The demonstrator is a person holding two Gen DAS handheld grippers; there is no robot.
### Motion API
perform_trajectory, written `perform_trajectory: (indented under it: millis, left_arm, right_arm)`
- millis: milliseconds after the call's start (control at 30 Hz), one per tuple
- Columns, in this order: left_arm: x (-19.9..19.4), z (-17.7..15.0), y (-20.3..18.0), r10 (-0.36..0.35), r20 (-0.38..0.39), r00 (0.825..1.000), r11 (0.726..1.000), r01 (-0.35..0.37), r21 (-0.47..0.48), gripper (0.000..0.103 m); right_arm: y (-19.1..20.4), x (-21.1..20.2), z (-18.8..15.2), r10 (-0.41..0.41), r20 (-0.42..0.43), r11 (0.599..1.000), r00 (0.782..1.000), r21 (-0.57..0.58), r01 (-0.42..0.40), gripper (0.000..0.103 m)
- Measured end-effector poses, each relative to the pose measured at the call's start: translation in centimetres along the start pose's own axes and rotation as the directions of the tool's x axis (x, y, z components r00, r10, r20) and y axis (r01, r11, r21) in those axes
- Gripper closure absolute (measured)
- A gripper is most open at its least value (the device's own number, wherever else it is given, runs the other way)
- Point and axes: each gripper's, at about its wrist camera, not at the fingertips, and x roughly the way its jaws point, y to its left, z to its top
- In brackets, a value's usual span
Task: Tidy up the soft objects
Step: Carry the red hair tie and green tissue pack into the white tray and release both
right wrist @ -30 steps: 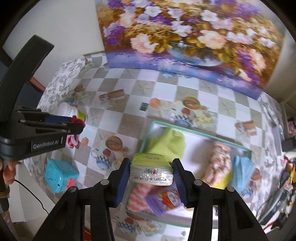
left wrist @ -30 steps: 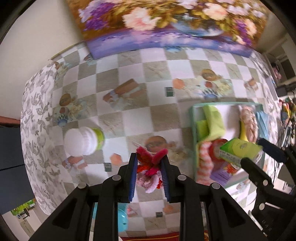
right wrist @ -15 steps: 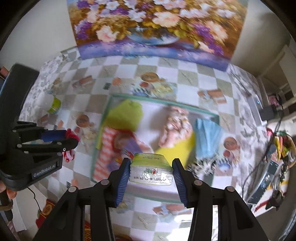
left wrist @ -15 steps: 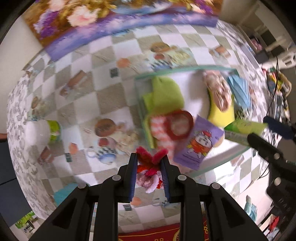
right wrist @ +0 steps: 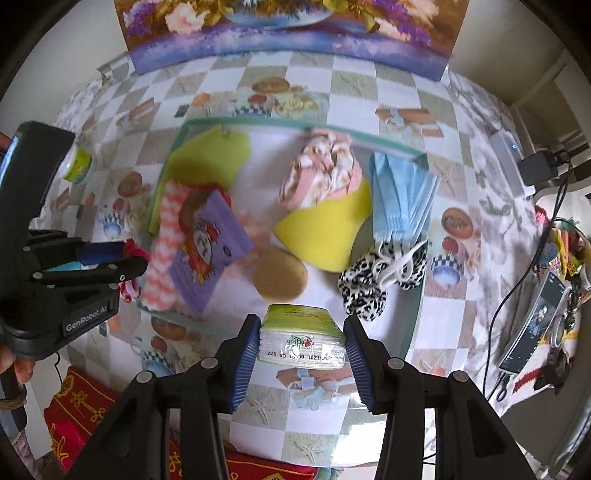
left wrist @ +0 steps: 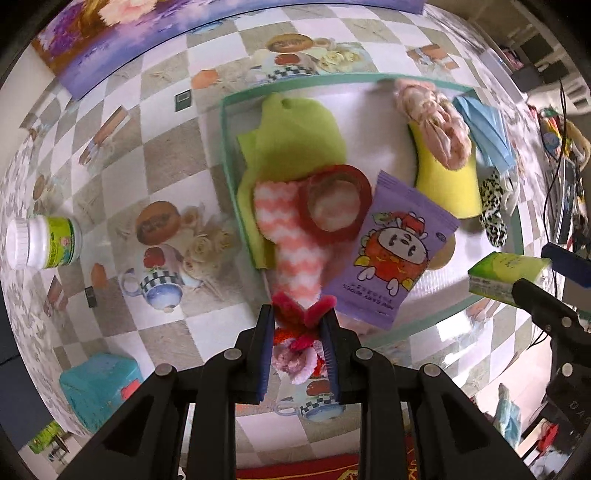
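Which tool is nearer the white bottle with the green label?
Left. The left tool hangs between the bottle and the tray; the right tool is over the tray's far side.

Table (left wrist: pixel 122 184) wears a checkered cloth printed with teapots and roses. Directly on it: a green-rimmed tray (left wrist: pixel 226 147) at centre, a white bottle with a green label (left wrist: pixel 44 242) lying on its side well left of the tray, a teal box (left wrist: pixel 98 387) at the near-left corner, and a floral painting (right wrist: pixel 288 33) along the far edge.
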Motion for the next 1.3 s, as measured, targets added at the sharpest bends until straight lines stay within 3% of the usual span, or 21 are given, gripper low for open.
perform_trajectory:
  millis: [400, 567, 733, 833, 1033, 1133, 1300]
  left_arm:
    - [1.7, 0.0, -0.6, -0.003, 0.022, 1.0, 1.0, 0.004, -0.025, 0.076]
    - [1.9, 0.4, -1.9, -0.024, 0.064, 0.998, 0.998, 0.027, -0.048, 0.058]
    - [1.3, 0.2, -1.5, -0.077, 0.136, 0.988, 0.988, 0.094, -0.126, 0.056]
    - [0.9, -0.3, -0.9, -0.092, 0.17, 0.981, 0.977, 0.122, -0.175, 0.048]
    - [0.2, -1.6, 0.9, -0.052, 0.244, 0.968, 0.962, 0.114, -0.247, 0.046]
    - [0.2, -2.1, 1.9, -0.031, 0.266, 0.963, 0.956, 0.106, -0.272, 0.036]
    - [0.8, -3.4, 3.3, -0.038, 0.278, 0.96, 0.941, 0.128, -0.313, 0.036]
  right_arm:
    - [0.0, 2.0, 0.6, 0.01, -0.052, 1.0, 0.999, -0.005, -0.011, 0.054]
    - [0.0, 2.3, 1.3, -0.003, -0.049, 1.0, 0.999, -0.008, 0.003, 0.053]
    - [-0.2, 2.4, 2.6, -0.009, -0.033, 1.0, 0.999, 0.002, 0.009, 0.053]
    - [-0.3, 2.5, 3.1, -0.011, -0.028, 1.0, 1.0, 0.012, 0.012, 0.05]
    - [-0.6, 1.9, 3.9, -0.017, -0.004, 1.0, 1.0, 0.026, 0.017, 0.045]
    - [-0.5, 1.7, 3.9, -0.022, 0.001, 0.999, 1.0, 0.029, 0.022, 0.044]
    - [-0.4, 1.9, 3.5, -0.023, 0.0, 0.999, 1.0, 0.042, 0.023, 0.043]
